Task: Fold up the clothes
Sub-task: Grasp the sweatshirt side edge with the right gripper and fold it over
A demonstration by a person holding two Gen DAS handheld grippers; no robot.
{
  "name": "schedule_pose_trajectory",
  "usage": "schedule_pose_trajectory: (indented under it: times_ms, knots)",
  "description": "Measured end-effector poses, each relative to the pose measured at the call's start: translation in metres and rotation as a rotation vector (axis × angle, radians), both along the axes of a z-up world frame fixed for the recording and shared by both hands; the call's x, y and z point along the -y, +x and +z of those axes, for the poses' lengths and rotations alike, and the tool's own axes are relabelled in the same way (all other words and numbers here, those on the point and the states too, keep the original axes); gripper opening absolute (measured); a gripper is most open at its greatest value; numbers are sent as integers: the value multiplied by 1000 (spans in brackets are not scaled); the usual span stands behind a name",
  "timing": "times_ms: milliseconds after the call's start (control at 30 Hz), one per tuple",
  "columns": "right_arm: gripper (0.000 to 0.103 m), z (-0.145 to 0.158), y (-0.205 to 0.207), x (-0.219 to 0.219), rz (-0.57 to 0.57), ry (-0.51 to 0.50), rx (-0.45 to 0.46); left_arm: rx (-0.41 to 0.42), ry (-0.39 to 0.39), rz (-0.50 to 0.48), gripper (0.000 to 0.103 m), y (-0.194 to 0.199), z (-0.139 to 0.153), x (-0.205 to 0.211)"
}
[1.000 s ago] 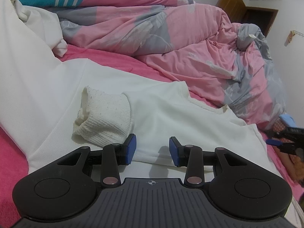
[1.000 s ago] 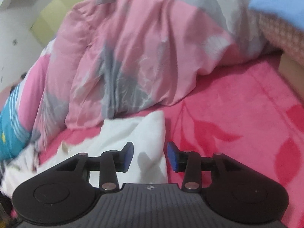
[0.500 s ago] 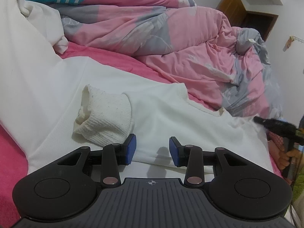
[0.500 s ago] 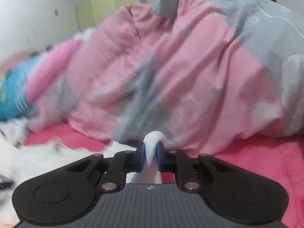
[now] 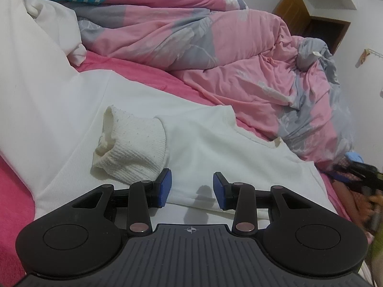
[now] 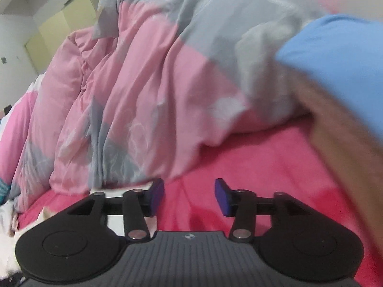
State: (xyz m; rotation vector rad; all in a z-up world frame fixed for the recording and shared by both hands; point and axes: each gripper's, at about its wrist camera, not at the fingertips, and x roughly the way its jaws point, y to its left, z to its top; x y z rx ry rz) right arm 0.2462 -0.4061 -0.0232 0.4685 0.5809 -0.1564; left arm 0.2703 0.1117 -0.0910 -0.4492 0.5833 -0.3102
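White sweater [image 5: 210,148] flat on bed; left gripper [image 5: 192,187] & right gripper [image 6: 189,197] both spread, empty.

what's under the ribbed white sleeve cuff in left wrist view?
The ribbed white sleeve cuff lies folded on top of the white sweater body, which is spread over the pink bedsheet. Whatever sits directly beneath the cuff is covered.

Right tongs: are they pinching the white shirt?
No, the right tongs are open with nothing between the blue pads, only the pink bedsheet beyond them.
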Motion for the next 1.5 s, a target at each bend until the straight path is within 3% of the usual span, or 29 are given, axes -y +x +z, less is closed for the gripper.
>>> schedule_pose_trajectory:
  times_ms: [167, 267, 400, 500, 567, 633, 667, 767, 833, 967, 1033, 1100, 1333, 1500]
  knots:
    - [86, 14, -73, 0, 65, 49, -48, -3, 11, 2, 38, 0, 1, 1]
    - [98, 13, -107, -18, 91, 59, -59, -5, 39, 5, 38, 0, 4, 5]
    - [99, 12, -140, -57, 132, -71, -27, 1, 113, 11, 38, -3, 7, 14]
    - [98, 14, -141, -104, 212, -293, 18, 0, 99, 13, 38, -3, 6, 11]
    - [93, 15, -141, -136, 266, -442, 48, -2, 72, 15, 38, -3, 5, 8]
    - [81, 4, -129, -168, 311, -630, 22, -3, 58, 16, 38, -3, 5, 6]
    - [73, -2, -123, -178, 338, -689, 0, -3, 52, 16, 38, -3, 4, 6]
    - [59, -28, -104, -204, 396, -889, -74, -1, 42, 15, 38, -3, 4, 5]
    - [51, -33, -100, -212, 409, -954, -78, 0, 26, 15, 38, -3, 3, 3]
    - [17, -43, -92, -225, 418, -1078, -101, -2, -13, 12, 38, -2, 2, -2]
    - [11, -47, -94, -228, 404, -1131, -101, -2, -19, 10, 38, -2, 3, -2]
    - [5, -50, -99, -231, 381, -1194, -91, -3, -23, 8, 38, -3, 3, -2]
    - [3, -58, -102, -227, 361, -1325, -126, -39, -21, -3, 38, -6, 9, 4]
    - [3, -61, -102, -220, 344, -1349, -137, -68, 19, -16, 38, -10, 13, 14]
